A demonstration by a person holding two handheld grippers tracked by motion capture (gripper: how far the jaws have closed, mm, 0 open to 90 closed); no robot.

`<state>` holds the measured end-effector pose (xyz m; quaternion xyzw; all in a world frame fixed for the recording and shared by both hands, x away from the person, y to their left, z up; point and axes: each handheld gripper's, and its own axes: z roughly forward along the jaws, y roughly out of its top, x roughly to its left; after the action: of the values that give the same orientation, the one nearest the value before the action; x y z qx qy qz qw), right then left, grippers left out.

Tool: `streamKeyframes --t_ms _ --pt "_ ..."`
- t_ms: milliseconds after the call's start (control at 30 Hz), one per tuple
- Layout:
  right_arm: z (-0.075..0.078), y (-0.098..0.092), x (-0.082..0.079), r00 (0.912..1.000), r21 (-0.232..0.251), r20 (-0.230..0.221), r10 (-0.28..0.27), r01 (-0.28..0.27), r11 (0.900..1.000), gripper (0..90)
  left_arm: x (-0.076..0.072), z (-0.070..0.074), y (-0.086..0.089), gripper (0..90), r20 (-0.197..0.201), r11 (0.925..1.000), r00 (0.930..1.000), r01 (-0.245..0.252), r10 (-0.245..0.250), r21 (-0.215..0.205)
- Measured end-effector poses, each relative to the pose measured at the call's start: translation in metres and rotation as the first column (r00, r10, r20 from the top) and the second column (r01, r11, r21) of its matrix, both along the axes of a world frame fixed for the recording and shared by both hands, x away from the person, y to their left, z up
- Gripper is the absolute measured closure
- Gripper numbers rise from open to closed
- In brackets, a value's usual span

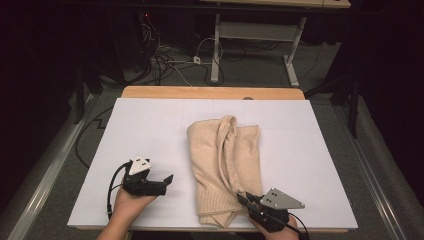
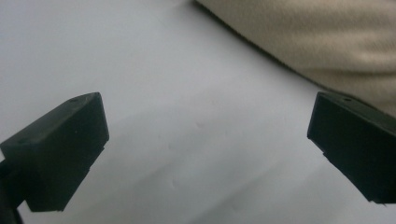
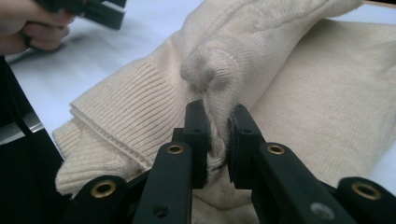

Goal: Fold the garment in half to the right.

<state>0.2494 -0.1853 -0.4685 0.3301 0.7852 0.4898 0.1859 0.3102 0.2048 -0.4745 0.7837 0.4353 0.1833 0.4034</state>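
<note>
Sweater (image 1: 225,165): cream knit, folded lengthways, lying down the middle of the white sheet (image 1: 150,120), collar end away from the person, ribbed hem at the near edge.
Sweater, close up: in the right gripper view the sweater (image 3: 299,93) bunches into a raised fold just ahead of the jaws, ribbed band off to the left.
Right gripper (image 1: 246,199): low at the sweater's near right corner, jaws nearly together and pinching a fold of knit; in its own view the right gripper (image 3: 218,140) has cloth squeezed between both pads.
Left gripper (image 1: 167,181): off to the left of the sweater, over bare sheet, near it but apart.
Left jaws: spread wide and holding nothing; in its own view the left gripper (image 2: 205,140) frames plain white sheet, with the sweater's edge (image 2: 317,37) beyond the right jaw.
Left height: probably hovering just above the sheet, though contact is hard to judge from here.
Table (image 1: 210,92): wooden edge showing past the sheet's far side.
</note>
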Motion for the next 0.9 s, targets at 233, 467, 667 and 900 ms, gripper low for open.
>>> streamKeyframes --t_ms 233,467,667,900 --pt "0.004 -0.009 -0.002 0.9996 0.008 0.006 -0.027 0.027 1.000 80.6 -0.017 -0.005 0.009 0.0 0.023 0.9999 0.9997 -0.007 0.007 -0.012" --pt "-0.001 -0.016 -0.008 0.9985 -0.012 -0.005 -0.054 0.054 0.998 79.8 -0.018 -0.005 0.010 0.0 0.037 0.9994 0.9992 0.014 -0.012 -0.031" --pt "0.007 -0.017 -0.012 0.9987 0.008 -0.009 -0.050 0.050 0.999 55.0 -0.017 0.000 0.011 0.0 0.056 0.9985 0.9983 0.021 -0.018 -0.051" --pt "0.033 -0.011 -0.001 0.9969 0.035 0.046 -0.064 0.063 0.997 48.0 -0.016 -0.003 0.014 0.0 0.045 0.9984 0.9989 0.016 -0.014 -0.053"
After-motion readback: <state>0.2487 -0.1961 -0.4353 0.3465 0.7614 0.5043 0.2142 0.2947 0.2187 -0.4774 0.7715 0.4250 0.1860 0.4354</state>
